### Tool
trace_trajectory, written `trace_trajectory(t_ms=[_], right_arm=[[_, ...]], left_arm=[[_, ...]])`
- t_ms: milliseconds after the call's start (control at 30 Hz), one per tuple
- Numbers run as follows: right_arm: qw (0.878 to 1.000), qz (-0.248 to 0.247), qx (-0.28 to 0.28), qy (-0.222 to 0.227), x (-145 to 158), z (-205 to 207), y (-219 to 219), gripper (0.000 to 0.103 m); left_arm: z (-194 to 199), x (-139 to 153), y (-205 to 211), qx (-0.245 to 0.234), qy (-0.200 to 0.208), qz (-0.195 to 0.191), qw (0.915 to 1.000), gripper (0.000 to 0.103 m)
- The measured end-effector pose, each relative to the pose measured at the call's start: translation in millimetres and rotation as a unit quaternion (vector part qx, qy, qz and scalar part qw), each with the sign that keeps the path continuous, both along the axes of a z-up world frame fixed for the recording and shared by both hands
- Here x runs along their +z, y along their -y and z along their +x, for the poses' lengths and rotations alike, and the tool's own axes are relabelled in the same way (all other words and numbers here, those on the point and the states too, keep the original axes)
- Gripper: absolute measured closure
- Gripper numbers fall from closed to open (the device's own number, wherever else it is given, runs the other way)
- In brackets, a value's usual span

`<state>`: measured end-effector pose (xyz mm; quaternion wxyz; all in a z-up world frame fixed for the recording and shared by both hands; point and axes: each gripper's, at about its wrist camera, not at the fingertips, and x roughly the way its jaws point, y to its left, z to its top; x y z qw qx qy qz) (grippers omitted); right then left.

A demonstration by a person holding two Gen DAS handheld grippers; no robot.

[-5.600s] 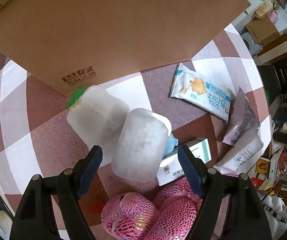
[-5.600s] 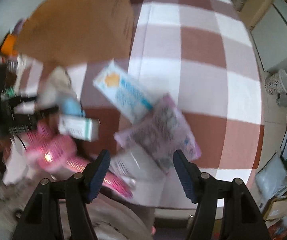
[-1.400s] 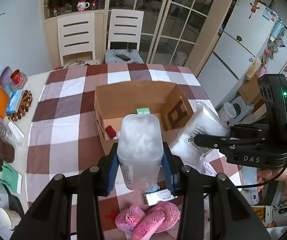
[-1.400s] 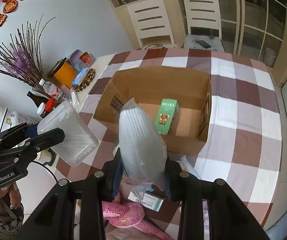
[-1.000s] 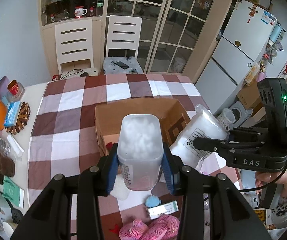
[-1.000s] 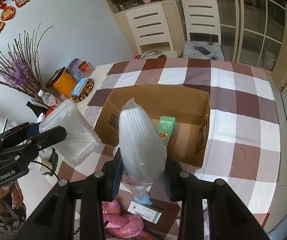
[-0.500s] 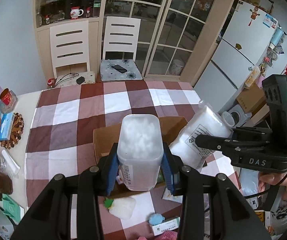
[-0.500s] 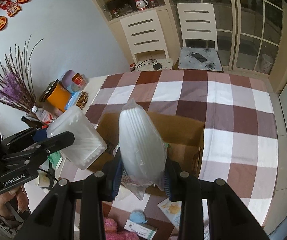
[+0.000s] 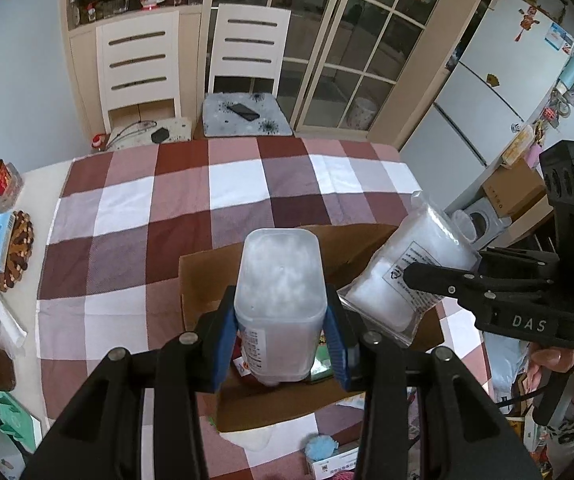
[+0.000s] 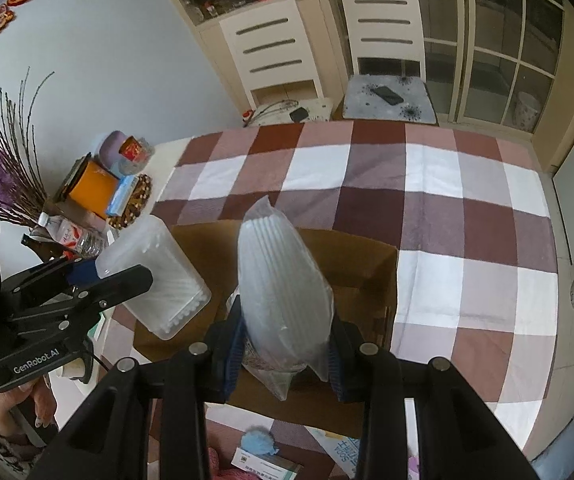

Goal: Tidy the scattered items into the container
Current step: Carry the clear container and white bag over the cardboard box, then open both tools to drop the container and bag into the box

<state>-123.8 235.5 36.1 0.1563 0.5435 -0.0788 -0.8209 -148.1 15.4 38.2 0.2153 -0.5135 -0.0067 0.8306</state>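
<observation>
Above the checked tablecloth (image 9: 135, 216), both grippers hang over an open cardboard box (image 9: 203, 276), each pointing steeply downward; the left gripper (image 9: 281, 334) is clamped tight on a frosted plastic tub of cotton swabs (image 9: 279, 280), its blue pads (image 9: 223, 340) pressing the tub's two sides; the right gripper (image 10: 285, 350) is closed just as firmly on a clear bag of white pads (image 10: 283, 292), held upright with its sealed tip at the top; compared with a second ago, both loads have travelled forward, so that tub and bag now cover most of the box's interior, where before the green carton inside showed plainly beyond the bag; the box itself now sits lower in each view; still scattered on the cloth nearer the person are a blue fluffy ball (image 10: 261, 442) and a small white carton (image 10: 267, 466), just beside each other; a hand (image 10: 27, 404) grips the left tool's handle in the right wrist view.
</observation>
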Motion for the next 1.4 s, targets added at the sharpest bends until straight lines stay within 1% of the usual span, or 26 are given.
trace_trajectory(t_ms=[300,633,867,1400], right_arm=[[1.0,0.0,0.007,0.025,-18.8,-6.1,2.2,0.068],[0.998,0.002,0.012,0.055,-39.6,-6.0,4.0,0.068],[0.998,0.003,0.017,0.065,-45.1,-4.3,7.8,0.068],[0.997,0.012,0.025,0.069,-47.1,-3.9,12.6,0.068]], left_arm=[[-8.9,-24.8,-4.7,-0.001,0.03,-0.011,0.9995,0.063],[-8.0,-46.5,-10.3,-0.01,0.058,-0.026,0.9979,0.063],[-6.2,-52.0,-14.1,-0.016,0.067,-0.028,0.9972,0.063],[-4.7,-56.9,-12.6,-0.018,0.08,-0.031,0.9962,0.063]])
